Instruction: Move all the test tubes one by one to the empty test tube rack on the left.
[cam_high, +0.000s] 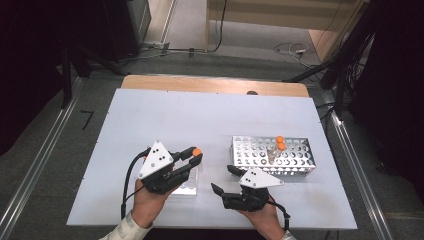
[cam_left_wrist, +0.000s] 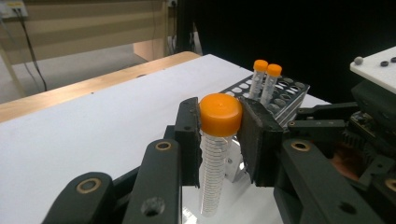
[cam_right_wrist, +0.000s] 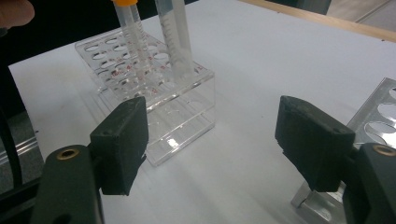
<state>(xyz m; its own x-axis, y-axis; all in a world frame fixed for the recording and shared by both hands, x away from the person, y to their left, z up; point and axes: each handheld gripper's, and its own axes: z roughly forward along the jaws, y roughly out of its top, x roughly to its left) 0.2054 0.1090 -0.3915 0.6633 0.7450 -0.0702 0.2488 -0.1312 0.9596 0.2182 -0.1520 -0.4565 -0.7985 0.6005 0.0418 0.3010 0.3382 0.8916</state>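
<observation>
Risk ahead: tube (cam_left_wrist: 217, 154) tipping or catching on clear rack (cam_right_wrist: 159, 100) if lifted crooked by left gripper (cam_left_wrist: 219, 119), clamped at orange cap. Right gripper (cam_right_wrist: 219, 140) wide apart, holding nothing. Clear rack holding two tubes; metal rack (cam_high: 295, 162) holding two more.

Clear graduated tube (cam_left_wrist: 214, 158) with orange screw cap (cam_left_wrist: 220, 114), upright, clamped just below the cap, its lower end standing in the clear plastic rack (cam_right_wrist: 154, 100). The clear plastic rack lies on the white tabletop, just left of the metal rack (cam_high: 272, 155), near but apart.
</observation>
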